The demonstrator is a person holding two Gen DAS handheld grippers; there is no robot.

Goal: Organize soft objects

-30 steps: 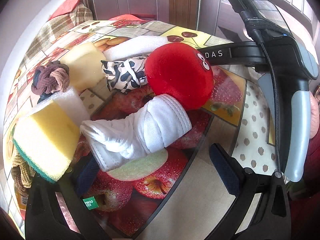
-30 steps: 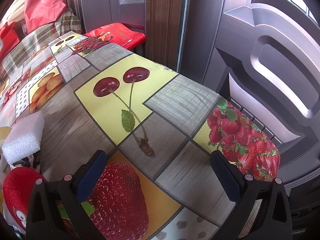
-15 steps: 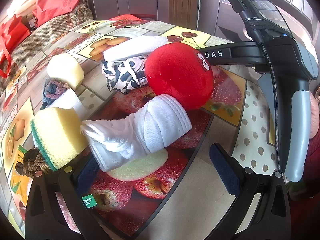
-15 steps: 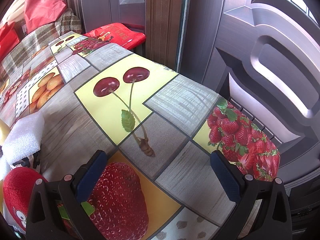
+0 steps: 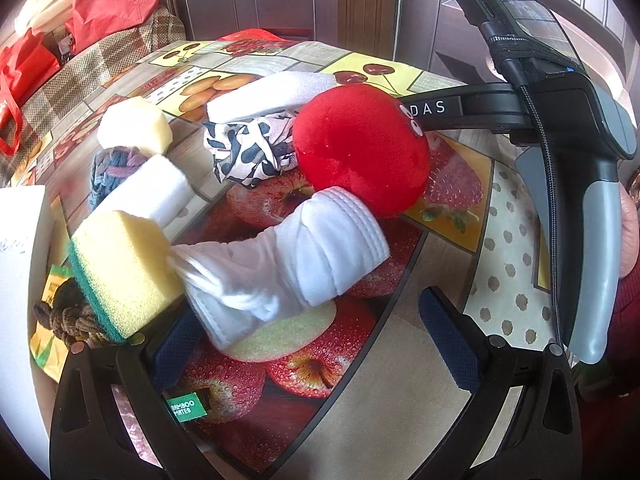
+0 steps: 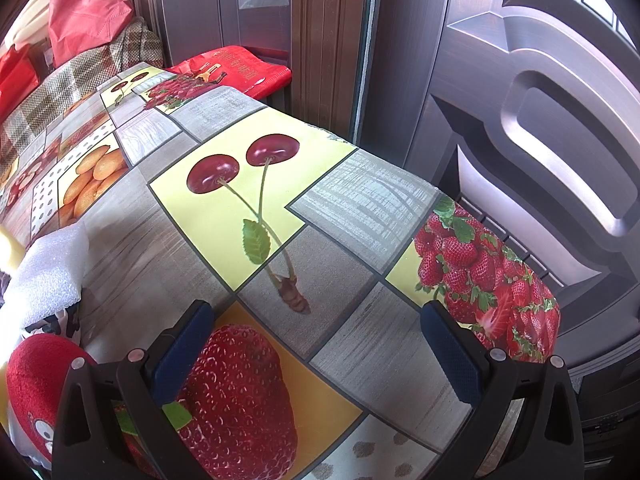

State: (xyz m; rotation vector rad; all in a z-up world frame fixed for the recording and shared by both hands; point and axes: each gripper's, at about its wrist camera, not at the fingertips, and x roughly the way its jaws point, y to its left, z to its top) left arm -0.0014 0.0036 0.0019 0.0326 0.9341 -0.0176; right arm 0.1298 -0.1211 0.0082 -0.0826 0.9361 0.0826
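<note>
The left tool is held wide apart at the white cloth roll lying on the surface beside the sponge, a closing grip being judged next, while the right tool is spread, empty.

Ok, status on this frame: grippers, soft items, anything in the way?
Left gripper open at the white sock. Right gripper open, over bare tablecloth. Sponge presses the sock's end; red plush just behind.
</note>
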